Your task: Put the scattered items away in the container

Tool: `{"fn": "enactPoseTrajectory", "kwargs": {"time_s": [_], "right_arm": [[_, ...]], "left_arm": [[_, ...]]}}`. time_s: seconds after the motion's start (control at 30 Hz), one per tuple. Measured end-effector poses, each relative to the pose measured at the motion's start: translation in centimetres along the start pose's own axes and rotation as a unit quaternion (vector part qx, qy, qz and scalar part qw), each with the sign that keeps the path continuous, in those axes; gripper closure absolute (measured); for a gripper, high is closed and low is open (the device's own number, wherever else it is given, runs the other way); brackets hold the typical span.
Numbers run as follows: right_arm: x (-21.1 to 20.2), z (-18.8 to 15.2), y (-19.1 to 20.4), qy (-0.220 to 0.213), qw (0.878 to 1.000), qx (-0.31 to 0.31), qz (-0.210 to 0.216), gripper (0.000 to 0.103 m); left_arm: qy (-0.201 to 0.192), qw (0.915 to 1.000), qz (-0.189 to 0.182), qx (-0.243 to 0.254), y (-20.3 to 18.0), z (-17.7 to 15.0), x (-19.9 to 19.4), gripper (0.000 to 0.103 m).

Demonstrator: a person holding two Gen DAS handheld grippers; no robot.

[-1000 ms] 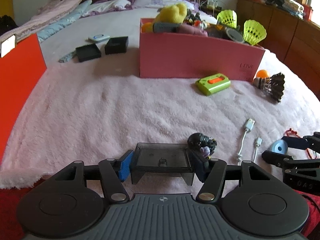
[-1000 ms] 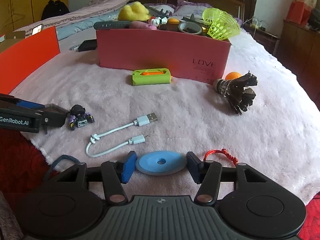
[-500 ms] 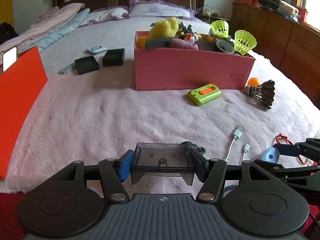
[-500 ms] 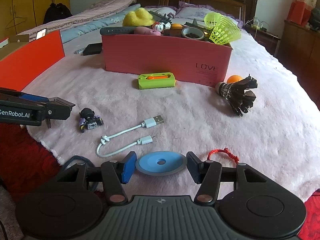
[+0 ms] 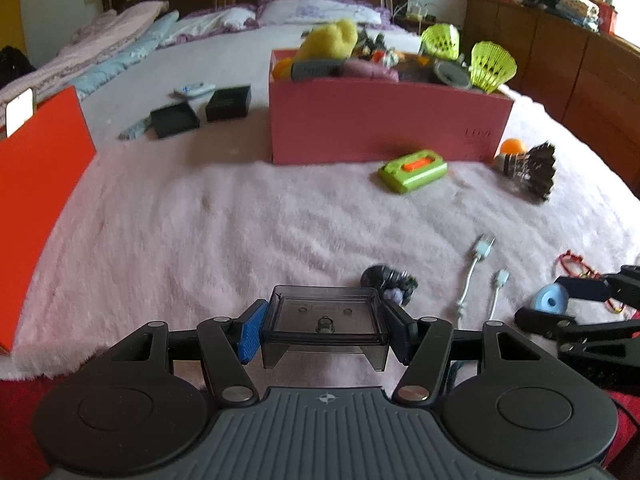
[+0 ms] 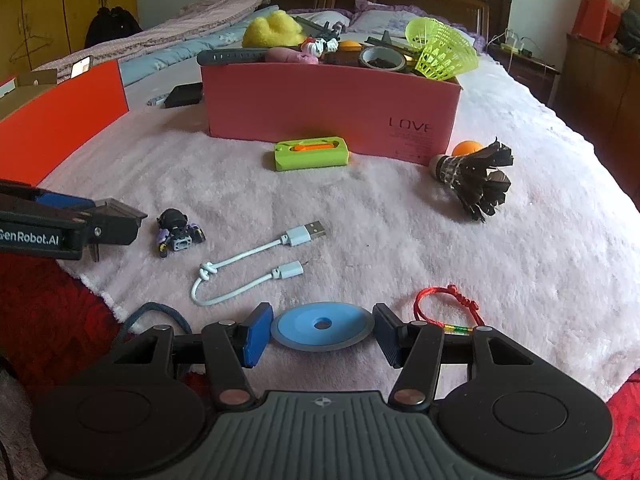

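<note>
Nearest in, both tongs are loaded: the left gripper [image 5: 324,330] has its pads pressed on the side walls of a smoky clear plastic tray [image 5: 325,316], jaws roughly a third open around it, and the right gripper [image 6: 322,334] pinches a flat blue disc [image 6: 322,325] w/ a centre hole, edge to edge, at abt mid opening. Both items look lifted off the pink fleece blanket [image 6: 400,224], tho the height can't be judged. Just past the right gripper lie a red cord bracelet [image 6: 444,304] and a white USB cable [image 6: 256,260] tied in a knot; left of the cable, near the left gripper's tip, sits a small black-and-purple toy figure [image 6: 176,232]. Further out, close to the container's front wall: a green case [image 6: 311,153] w/ an orange insert, a black feather shuttlecock [image 6: 476,178] and an orange ball [image 6: 467,148] touching or nearly touching the box corner (can't tell which). The container, a pink box [image 6: 328,108] marked LOVE, stands mid-bed, well apart from both grippers, and is already heaped: yellow plush, tape roll, neon-green shuttlecocks etc. poke over the rim. So, as a judgement, well over half done; left to go are the 2 held pieces plus six loose ones. Beyond the box, black boxes [image 5: 200,114] and a remote lie on the sheet; whether they count is unclear.
</note>
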State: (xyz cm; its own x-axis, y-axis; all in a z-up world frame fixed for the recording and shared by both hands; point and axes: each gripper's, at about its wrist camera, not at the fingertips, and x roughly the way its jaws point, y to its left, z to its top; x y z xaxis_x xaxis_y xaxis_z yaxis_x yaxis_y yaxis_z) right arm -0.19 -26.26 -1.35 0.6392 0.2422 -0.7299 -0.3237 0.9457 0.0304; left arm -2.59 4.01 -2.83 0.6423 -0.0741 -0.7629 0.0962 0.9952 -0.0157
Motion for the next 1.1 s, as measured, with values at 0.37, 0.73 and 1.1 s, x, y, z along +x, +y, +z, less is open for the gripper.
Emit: {"fn": "enactPoseTrajectory", "kwargs": {"time_s": [0.37, 0.73, 1.1], "right_arm": [[0.4, -0.2, -0.1, 0.006, 1.0, 0.003, 0.003, 0.045], [0.7, -0.4, -0.3, 0.008, 1.0, 0.007, 0.008, 0.042], [0.6, -0.4, -0.1, 0.001, 1.0, -0.003, 0.006, 0.045]], "left_arm": [[0.025, 0.9997, 0.005, 0.002, 0.2, -0.9, 1.2, 0.04], [0.025, 0.9996, 0.007, 0.008, 0.0, -1.1, 1.5, 0.038], [0.01, 0.9999, -0.001, 0.006, 0.0, -0.8, 0.8, 0.042]]}}
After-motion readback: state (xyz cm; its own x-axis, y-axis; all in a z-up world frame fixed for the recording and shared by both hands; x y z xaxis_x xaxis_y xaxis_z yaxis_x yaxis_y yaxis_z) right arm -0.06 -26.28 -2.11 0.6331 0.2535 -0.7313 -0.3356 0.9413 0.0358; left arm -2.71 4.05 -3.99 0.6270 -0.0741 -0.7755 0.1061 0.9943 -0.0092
